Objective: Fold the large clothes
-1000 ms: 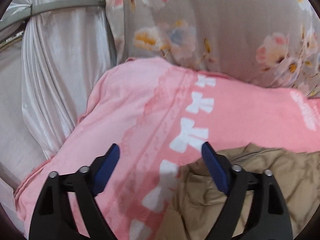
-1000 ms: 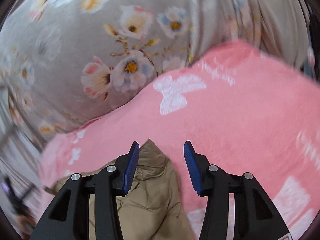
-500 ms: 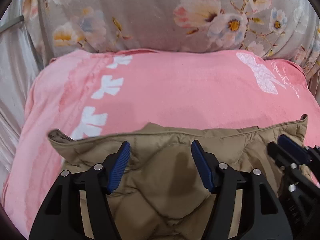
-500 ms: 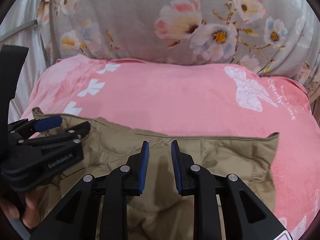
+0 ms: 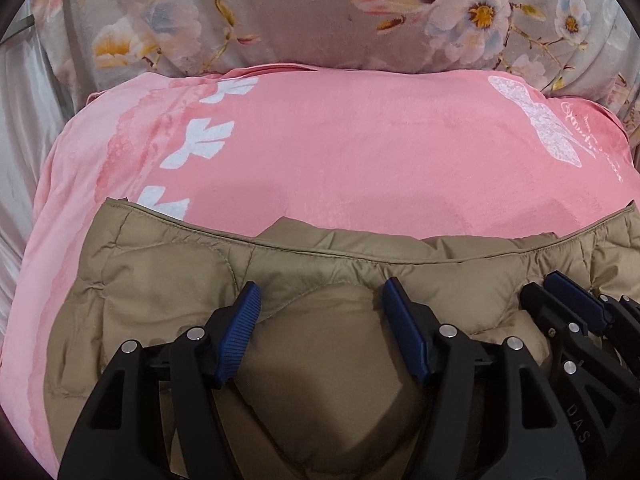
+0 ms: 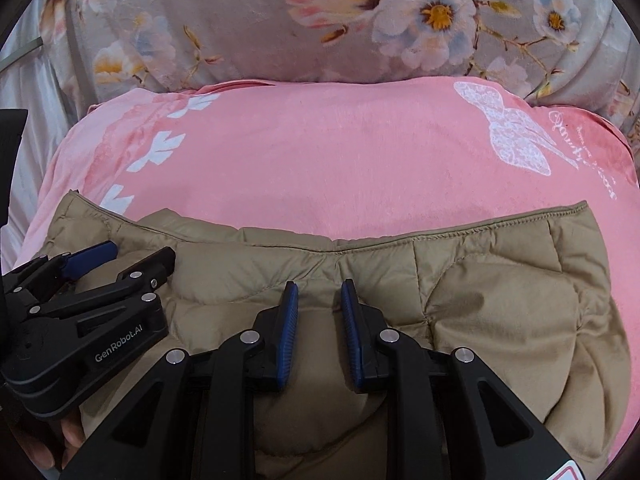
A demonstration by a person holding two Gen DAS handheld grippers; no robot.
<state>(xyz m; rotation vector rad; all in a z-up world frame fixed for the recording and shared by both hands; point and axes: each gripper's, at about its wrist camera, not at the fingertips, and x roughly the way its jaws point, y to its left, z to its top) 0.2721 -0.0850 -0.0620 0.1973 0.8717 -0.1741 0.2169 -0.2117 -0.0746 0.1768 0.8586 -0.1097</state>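
Note:
A tan quilted jacket (image 5: 160,280) (image 6: 500,300) lies spread on a pink blanket (image 5: 360,152) (image 6: 320,160), its stitched edge running across both views. My left gripper (image 5: 320,304) is shut on a wide puff of the jacket that bulges between its blue pads. Beside it, my right gripper (image 6: 318,304) pinches a narrow fold of the same jacket, jaws nearly together. Each gripper shows in the other's view: the right gripper (image 5: 556,296) at the right edge, the left gripper (image 6: 132,256) at the left edge, both resting on the tan fabric.
A grey floral cover (image 5: 280,12) (image 6: 240,20) rises behind the blanket. White satin cloth (image 5: 24,100) hangs at the left. A person's fingertips (image 6: 60,440) show under the left gripper's body. White butterfly prints mark the blanket's left and right sides.
Both grippers swung round and sank toward the blanket, coming side by side. The jacket now lies spread under them. The right jaws narrowed onto a fold; the left narrowed slightly.

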